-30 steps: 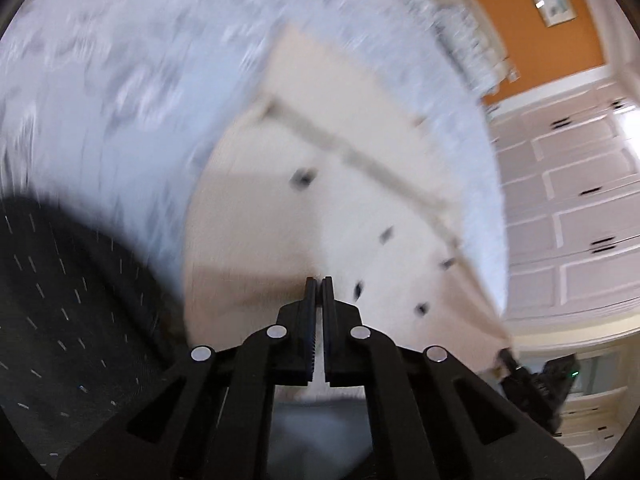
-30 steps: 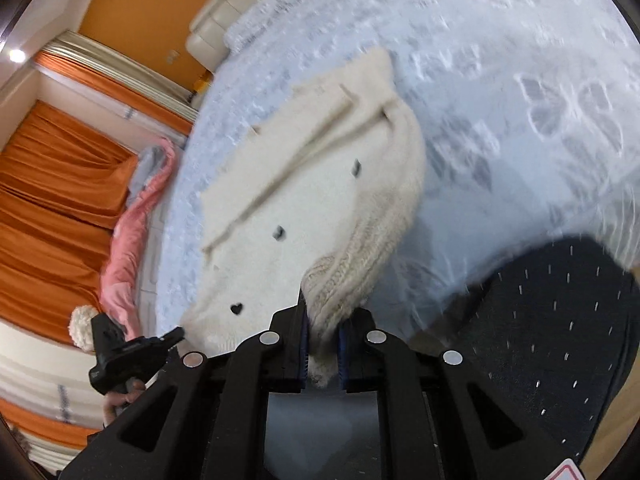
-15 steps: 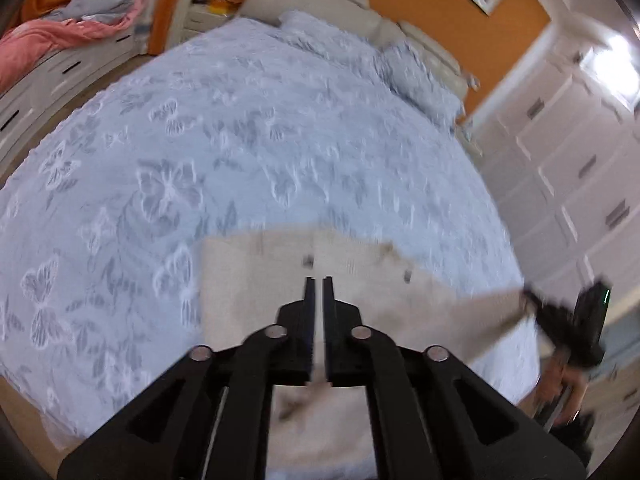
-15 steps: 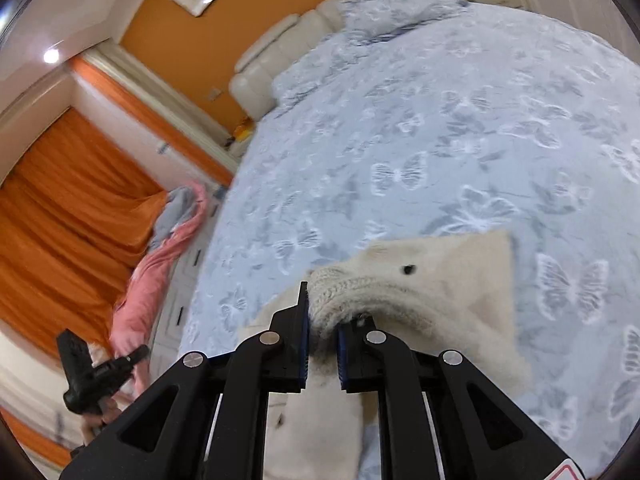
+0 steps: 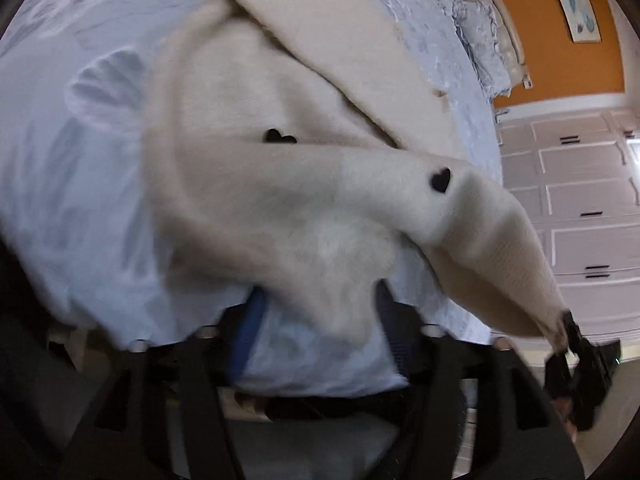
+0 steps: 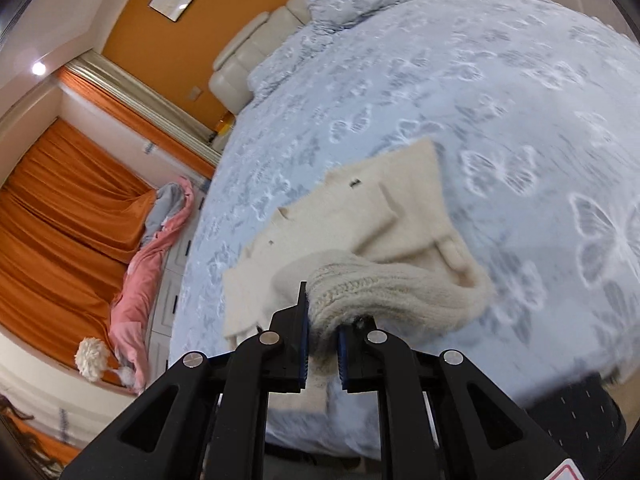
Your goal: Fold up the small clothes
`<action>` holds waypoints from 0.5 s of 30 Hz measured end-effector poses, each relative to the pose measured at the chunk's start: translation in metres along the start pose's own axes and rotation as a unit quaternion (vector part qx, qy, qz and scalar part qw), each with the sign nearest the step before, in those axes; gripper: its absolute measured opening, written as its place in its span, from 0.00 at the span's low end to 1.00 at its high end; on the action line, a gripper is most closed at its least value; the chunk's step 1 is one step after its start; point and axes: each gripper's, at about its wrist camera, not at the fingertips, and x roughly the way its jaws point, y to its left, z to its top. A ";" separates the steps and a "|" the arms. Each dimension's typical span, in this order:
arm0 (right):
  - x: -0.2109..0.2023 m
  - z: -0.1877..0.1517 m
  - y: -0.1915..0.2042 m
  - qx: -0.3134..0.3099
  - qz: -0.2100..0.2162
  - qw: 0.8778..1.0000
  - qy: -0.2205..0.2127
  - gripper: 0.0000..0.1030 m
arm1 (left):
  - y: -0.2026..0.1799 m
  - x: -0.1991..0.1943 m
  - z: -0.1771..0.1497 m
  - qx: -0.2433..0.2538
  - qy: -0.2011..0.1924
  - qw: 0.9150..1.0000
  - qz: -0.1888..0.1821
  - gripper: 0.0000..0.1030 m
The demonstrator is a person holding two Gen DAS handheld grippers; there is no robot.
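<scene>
Change: cream sweater (image 5: 304,200) down from the air onto bed (image 5: 60,168)
Left hand-held gripper (image 5: 320,316): jaws opening, hem loose between them
Right hand-held gripper (image 6: 323,344): still pinching ribbed cuff (image 6: 360,292)
Meaning: garment spread, folding can begin

txt: none legible | red-edged sticker corner (image 6: 570,472) by right cam; no chars readable

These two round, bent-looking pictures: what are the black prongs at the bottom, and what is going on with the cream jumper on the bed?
Each picture comes from a wide-angle camera on a hand-held, two-fingered gripper; a person carries one in each hand. On the pale blue butterfly bedspread lies a cream cardigan with dark heart buttons. The right gripper is shut on its ribbed knit cuff. In the left view, which is blurred, the left gripper is opening, with cardigan fabric draped between its fingers; the right gripper shows at that picture's lower right edge, pulling the sleeve.
</scene>
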 end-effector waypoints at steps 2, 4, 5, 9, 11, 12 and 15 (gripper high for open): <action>-0.007 -0.005 -0.004 0.007 0.001 1.000 -0.006 0.11 | 0.004 0.011 0.005 -0.028 0.021 0.999 -0.001 0.40; -0.013 -0.008 -0.005 0.009 0.000 1.000 -0.012 0.11 | 0.008 0.011 0.010 -0.041 0.027 0.998 -0.027 0.06; -0.015 -0.010 -0.006 0.009 -0.001 1.000 -0.014 0.11 | 0.008 0.004 0.013 -0.037 0.020 0.998 -0.036 0.06; -0.027 -0.025 -0.011 -0.005 -0.025 1.000 0.002 0.11 | -0.004 -0.067 0.008 0.032 -0.035 0.998 -0.027 0.05; -0.033 -0.040 -0.016 -0.016 -0.042 0.999 0.027 0.11 | 0.002 -0.103 0.007 0.034 -0.052 0.998 -0.023 0.05; -0.037 -0.050 -0.017 -0.027 -0.054 0.997 0.043 0.11 | 0.007 -0.125 0.008 0.026 -0.063 0.997 -0.026 0.05; -0.050 -0.065 -0.011 -0.047 -0.055 0.995 0.067 0.11 | 0.011 -0.177 0.024 0.024 -0.102 0.994 -0.025 0.05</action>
